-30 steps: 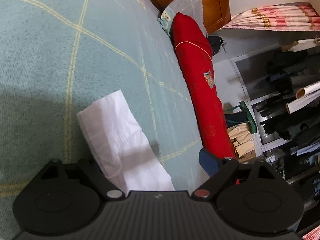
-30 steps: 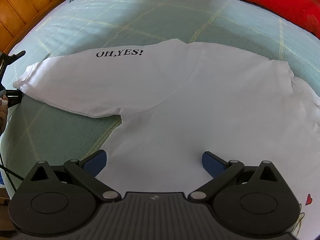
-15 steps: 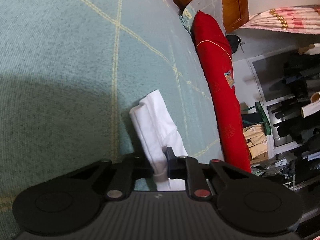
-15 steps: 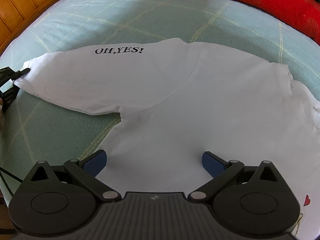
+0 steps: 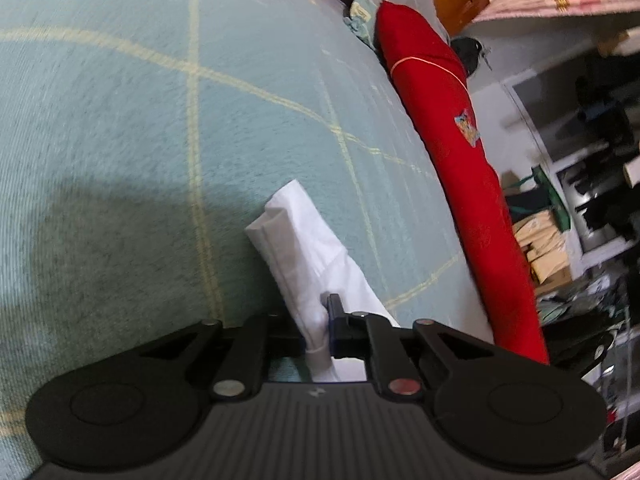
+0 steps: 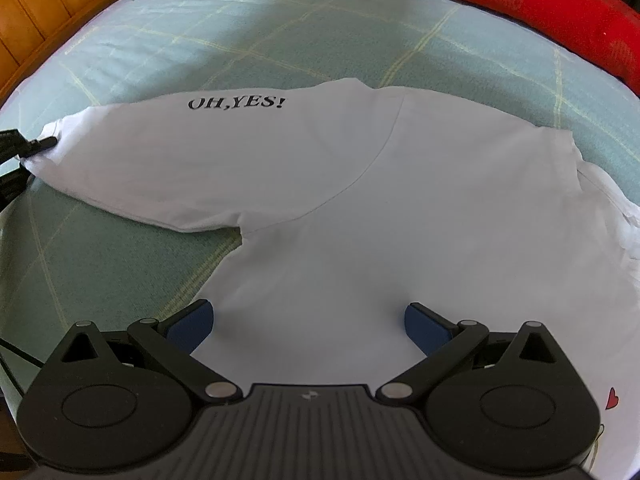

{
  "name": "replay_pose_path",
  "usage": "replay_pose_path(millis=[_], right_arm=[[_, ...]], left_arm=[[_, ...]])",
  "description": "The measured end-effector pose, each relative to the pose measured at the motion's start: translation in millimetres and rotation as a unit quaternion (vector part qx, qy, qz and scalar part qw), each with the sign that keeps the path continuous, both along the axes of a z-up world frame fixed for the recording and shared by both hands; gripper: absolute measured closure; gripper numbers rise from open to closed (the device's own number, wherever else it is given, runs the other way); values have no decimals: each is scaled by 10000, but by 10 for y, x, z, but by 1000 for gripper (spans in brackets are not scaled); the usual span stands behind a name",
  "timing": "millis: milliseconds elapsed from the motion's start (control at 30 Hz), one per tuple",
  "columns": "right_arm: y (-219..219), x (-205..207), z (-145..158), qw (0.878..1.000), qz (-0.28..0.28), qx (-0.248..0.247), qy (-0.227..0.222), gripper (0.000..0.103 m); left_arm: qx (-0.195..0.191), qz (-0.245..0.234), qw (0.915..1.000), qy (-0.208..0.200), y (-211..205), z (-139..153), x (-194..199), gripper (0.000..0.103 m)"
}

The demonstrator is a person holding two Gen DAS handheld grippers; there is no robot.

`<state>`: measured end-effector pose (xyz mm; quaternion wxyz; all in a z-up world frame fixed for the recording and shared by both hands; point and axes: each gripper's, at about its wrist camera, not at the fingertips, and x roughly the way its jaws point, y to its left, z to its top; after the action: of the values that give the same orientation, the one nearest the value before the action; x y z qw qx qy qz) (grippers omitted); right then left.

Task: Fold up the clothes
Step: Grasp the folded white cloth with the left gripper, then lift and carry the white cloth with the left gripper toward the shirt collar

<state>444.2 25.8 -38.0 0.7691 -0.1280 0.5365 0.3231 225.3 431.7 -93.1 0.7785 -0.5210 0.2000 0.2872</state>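
Pinching the sleeve cuff (image 5: 316, 336), my left gripper (image 5: 318, 334) has just closed on it at the white T-shirt's (image 6: 400, 200) far left end, on the bed (image 6: 120, 272). I'd carry that sleeve across the chest, keeping it taut. My right gripper (image 6: 308, 320) hovers wide, holding nothing, over the shirt body.

A green checked bedspread (image 6: 280, 40) meets a wooden headboard (image 6: 36, 16); cluttered white shelves (image 5: 592, 200) stand beside the bed.
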Motion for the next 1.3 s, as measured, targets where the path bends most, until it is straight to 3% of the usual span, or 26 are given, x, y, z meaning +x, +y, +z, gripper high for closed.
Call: replay_pose_path(millis=[267,600,1000,1300], right_arm=[[-86,-6,129,9994,-184,293,-38,0],[-322,-39,235,9986,-248,464,-60,0],[-972,-105,288,9967,-488,644,-11,0],[-1572,-87,363,9945,-695,788,-16,0]], left_arm=[[491,-345,9982,-28,-200,405,137,95],[813,-779,9925,-478,-579,921,431,95],[907,-1542,9779,-1080,-1397,1314,1015,95],[877,-2091,9656,-1277,-2110,1410,1450,95]])
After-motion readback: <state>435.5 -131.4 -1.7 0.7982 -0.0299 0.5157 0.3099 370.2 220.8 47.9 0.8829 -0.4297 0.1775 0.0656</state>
